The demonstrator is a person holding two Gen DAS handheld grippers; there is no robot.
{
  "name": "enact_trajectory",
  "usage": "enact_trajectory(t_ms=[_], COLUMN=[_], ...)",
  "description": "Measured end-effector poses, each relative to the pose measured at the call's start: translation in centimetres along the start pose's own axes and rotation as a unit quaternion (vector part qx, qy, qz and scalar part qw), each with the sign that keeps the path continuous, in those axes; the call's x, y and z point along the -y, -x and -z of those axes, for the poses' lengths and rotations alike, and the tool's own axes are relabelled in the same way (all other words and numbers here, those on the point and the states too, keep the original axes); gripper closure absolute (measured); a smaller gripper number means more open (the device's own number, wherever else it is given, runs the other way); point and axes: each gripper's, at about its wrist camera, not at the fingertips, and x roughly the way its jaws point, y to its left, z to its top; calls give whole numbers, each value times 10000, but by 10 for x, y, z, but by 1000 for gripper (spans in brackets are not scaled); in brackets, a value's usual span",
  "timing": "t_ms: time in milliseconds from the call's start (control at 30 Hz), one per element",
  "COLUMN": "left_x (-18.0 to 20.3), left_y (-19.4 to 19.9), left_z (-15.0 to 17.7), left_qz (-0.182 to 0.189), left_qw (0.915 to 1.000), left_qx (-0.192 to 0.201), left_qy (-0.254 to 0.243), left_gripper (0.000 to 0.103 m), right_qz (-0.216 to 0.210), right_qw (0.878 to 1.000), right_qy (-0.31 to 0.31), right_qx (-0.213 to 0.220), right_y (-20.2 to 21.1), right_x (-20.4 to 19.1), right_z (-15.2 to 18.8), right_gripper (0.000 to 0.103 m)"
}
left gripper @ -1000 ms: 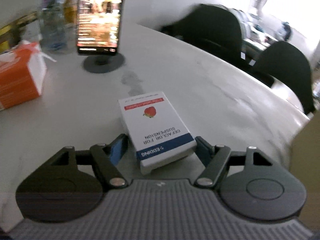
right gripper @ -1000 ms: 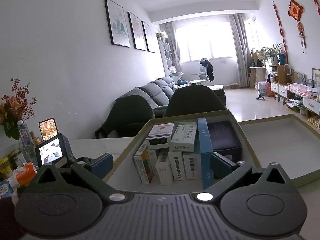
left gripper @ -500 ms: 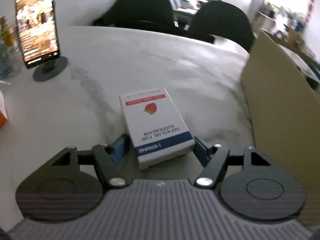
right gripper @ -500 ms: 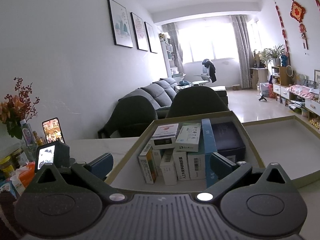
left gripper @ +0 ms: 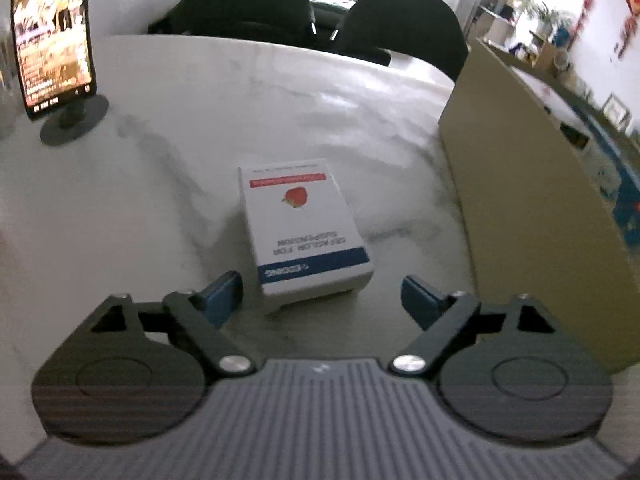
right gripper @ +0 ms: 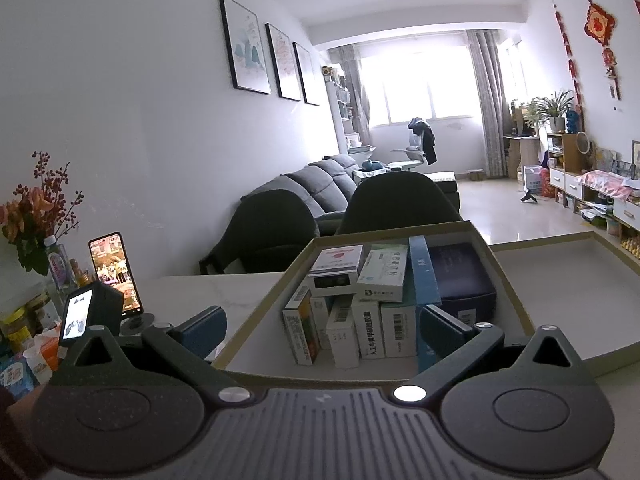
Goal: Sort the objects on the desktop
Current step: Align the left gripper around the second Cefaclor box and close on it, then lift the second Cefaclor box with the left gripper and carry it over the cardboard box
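Observation:
A white medicine box (left gripper: 306, 236) with a strawberry picture and a blue band lies flat on the marble table (left gripper: 248, 100). My left gripper (left gripper: 322, 294) sits just behind its near end, jaws opening, both pads clear of the box sides. To the right stands the tan cardboard box (left gripper: 532, 200). In the right wrist view that same cardboard box (right gripper: 256, 320) holds several upright medicine boxes (right gripper: 368, 308) and a dark blue case (right gripper: 460, 276). My right gripper (right gripper: 322, 326) hovers at its near rim, open, holding nothing.
A phone on a round stand (left gripper: 52, 36) plays video at the table's far left. Two dark chairs (left gripper: 404, 20) stand behind the table. Flowers, bottles and an orange pack (right gripper: 44, 344) crowd the left end. A second shallow tray (right gripper: 568, 288) lies to the right.
The left gripper's jaws, pressed on the white medicine box before, have spread apart and let it go on the table. The left view swung right toward the cardboard box. The right gripper kept still.

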Motion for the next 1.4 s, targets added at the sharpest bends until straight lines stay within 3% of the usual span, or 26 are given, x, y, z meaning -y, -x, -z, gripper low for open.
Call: enact_trajectory(t_ms=[333,500,633,967,1400], left_x=[16,15,13,7,12], left_y=[-7,-11,-16,-7,41], left_z=[-9,-11,-9,1,4], left_qz=[-951,-1128,-1057,-925,-540], left_qw=[9945,9922,9932,9938,9907], left_qx=[425,519,491,618,1245], left_qy=[-41,-54,-13,44,105], left_gripper=[8,19,45,46,46], right_qz=[11,21,33,53,73], right_qw=[10000,10000,10000,10000,9999], right_qy=[7,0,-19,-68,-79], right_qx=[-14,-17,-15,-4,25], right_y=[1,3,3,6,8], right_x=[0,-1,0,4,5], right_z=[1,1,1,0,0], right_gripper=[0,0,0,0,0])
